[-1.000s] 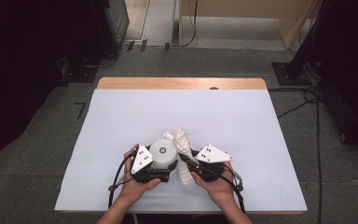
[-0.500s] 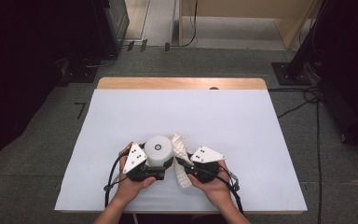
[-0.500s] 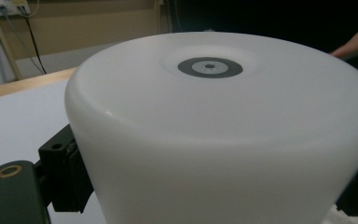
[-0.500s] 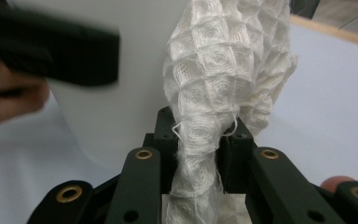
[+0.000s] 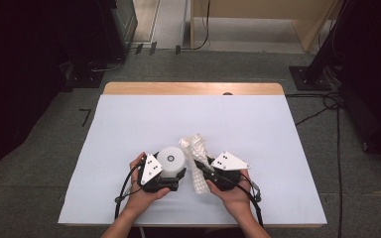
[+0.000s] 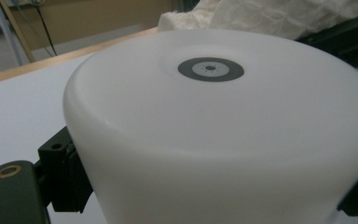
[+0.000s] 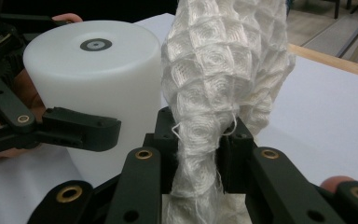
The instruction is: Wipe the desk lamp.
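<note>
Cloth (image 7: 214, 93) pinched in right claw (image 7: 199, 154)

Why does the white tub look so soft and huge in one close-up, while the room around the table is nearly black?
In the left gripper view the white tub sits too near the lens, so its wall blurs. In the right gripper view the netted cloth is crisp and the background soft. In the high view light falls on the table, and the sides stay dark.
</note>
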The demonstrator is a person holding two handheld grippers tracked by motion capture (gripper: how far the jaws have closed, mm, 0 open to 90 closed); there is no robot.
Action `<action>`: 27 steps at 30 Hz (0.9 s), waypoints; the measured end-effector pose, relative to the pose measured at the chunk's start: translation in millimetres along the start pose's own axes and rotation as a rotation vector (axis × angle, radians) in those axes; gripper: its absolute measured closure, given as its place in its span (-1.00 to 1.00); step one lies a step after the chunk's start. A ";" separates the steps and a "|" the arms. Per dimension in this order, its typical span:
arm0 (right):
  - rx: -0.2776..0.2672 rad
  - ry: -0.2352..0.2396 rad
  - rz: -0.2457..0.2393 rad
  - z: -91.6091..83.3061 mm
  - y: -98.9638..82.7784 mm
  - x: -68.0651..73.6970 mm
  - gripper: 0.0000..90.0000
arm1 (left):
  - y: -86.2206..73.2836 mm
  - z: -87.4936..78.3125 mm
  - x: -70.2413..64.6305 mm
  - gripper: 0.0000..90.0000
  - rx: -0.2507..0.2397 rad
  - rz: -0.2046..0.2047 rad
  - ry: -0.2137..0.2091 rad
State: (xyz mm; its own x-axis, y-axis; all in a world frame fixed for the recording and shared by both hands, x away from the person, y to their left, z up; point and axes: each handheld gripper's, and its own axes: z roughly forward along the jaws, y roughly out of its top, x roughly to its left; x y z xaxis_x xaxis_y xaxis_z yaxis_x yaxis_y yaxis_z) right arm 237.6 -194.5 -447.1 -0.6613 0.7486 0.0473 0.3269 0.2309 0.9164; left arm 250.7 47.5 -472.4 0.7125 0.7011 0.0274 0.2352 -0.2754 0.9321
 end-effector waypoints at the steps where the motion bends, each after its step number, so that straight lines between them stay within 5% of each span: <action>1: 0.002 -0.001 0.000 0.0 -0.2 -0.6 0.61 | -0.2 -0.1 0.3 -0.81 -0.001 -0.002 0.000; 7: 0.005 -0.009 0.009 -0.3 -1.5 -4.6 0.61 | 5.5 -9.1 -3.8 -0.94 -0.037 -0.079 0.070; 12: 0.009 -0.015 0.013 1.0 -3.4 -7.9 0.61 | 5.9 0.4 -22.8 -1.00 0.042 -0.069 0.227; 15: 0.017 -0.014 0.015 1.8 -4.5 -7.3 0.61 | 5.0 4.2 -25.4 -0.89 0.065 -0.082 0.242; 21: 0.019 -0.007 0.009 3.5 -4.9 -4.9 0.61 | 6.8 -1.4 -12.1 -0.82 0.044 -0.103 0.141; 27: 0.041 0.020 -0.013 10.3 -7.1 4.8 0.61 | 18.6 -22.5 12.6 -0.82 -0.096 -0.142 -0.032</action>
State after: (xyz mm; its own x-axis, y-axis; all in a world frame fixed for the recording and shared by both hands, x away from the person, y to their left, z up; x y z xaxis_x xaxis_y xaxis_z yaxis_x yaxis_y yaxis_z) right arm 239.1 -186.2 -457.4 -0.6793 0.7326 0.0437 0.3454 0.2665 0.8998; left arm 249.2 66.0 -446.6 0.6978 0.7067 -0.1171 0.2715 -0.1096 0.9562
